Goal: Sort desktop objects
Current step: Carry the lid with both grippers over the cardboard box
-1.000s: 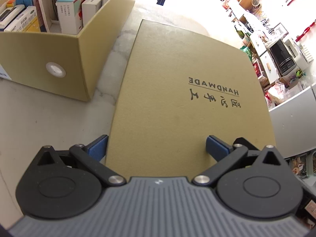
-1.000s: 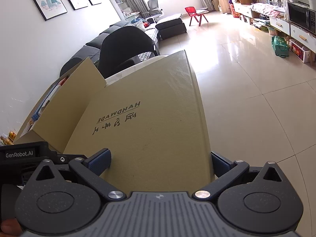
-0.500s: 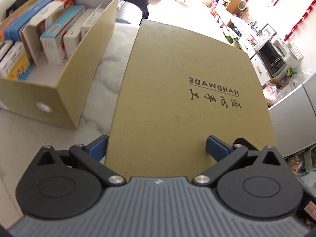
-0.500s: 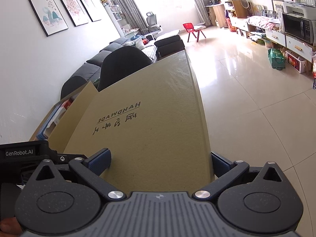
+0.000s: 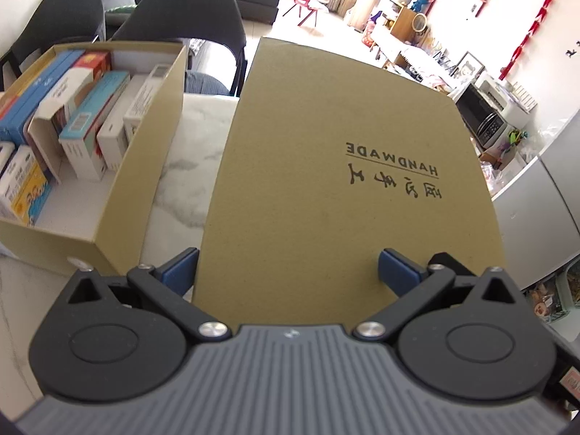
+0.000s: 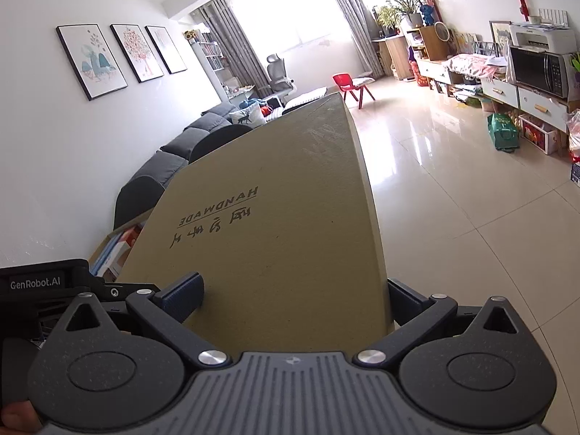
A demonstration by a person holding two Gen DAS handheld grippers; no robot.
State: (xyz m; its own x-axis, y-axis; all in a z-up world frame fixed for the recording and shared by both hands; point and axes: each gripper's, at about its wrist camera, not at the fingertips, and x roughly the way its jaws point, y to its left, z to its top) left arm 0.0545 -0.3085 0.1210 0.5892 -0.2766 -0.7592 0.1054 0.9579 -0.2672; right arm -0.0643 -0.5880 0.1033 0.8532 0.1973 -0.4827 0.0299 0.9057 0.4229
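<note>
Blue fingertips point(image 5: 180, 267) of the left gripper point(image 5: 288, 270) and the right gripper point(image 6: 290, 295) clamp the near end of a flat tan cardboard lid printed "HANDMADE" point(image 5: 326, 188), held above the white marble table point(image 5: 188, 166) beside an open tan cardboard box of upright cartons point(image 5: 145, 166).

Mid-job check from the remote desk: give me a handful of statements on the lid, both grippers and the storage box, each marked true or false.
1. Both grippers grip the same kraft lid. True: the left gripper and the right gripper each pinch its near edge.
2. The lid is already seated on the open box. False: it is held beside the box, which stands uncovered.
3. The box is empty. False: small packages stand upright in it.
4. The lid is printed HANDMADE. True, and it reads upside down in both wrist views.
5. The box rests on the floor. False: it sits on the marble tabletop.
</note>
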